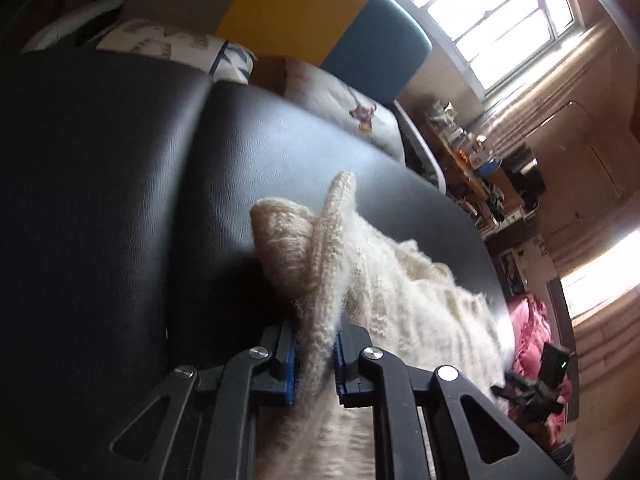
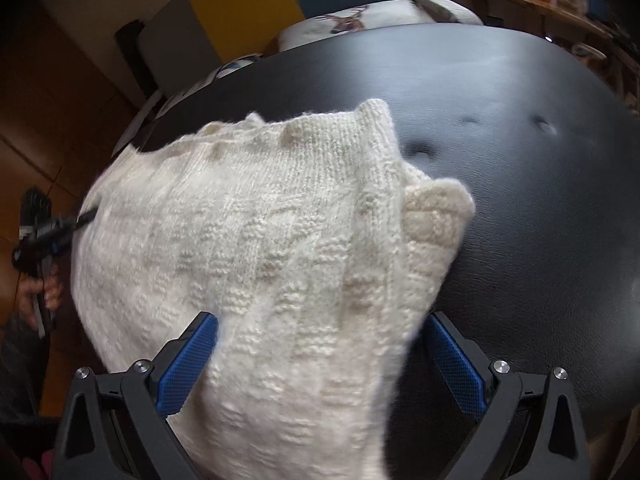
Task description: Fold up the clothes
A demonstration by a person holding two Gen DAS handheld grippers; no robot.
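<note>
A cream knitted sweater [image 2: 260, 232] lies over the near part of a black padded table [image 2: 520, 160]. My left gripper [image 1: 314, 354] is shut on a ribbed edge of the sweater [image 1: 332, 248], which stands up in a fold ahead of the blue pads [image 1: 289, 364]. My right gripper [image 2: 320, 360] is open, its blue pads [image 2: 188, 364] wide apart on either side of the sweater's knit, which runs between them. The left gripper also shows in the right wrist view [image 2: 76, 222] at the sweater's far left edge, with a hand below it. The right gripper shows at the left view's lower right [image 1: 500, 390].
The black table [image 1: 120, 200] stretches ahead. Pillows [image 1: 176, 46] and a deer-print cushion [image 2: 352, 20] lie beyond its far edge, with yellow and teal panels [image 1: 296, 4] behind. A pink cloth [image 1: 528, 332] lies off the table's right side. A cluttered shelf [image 1: 472, 156] stands under the window.
</note>
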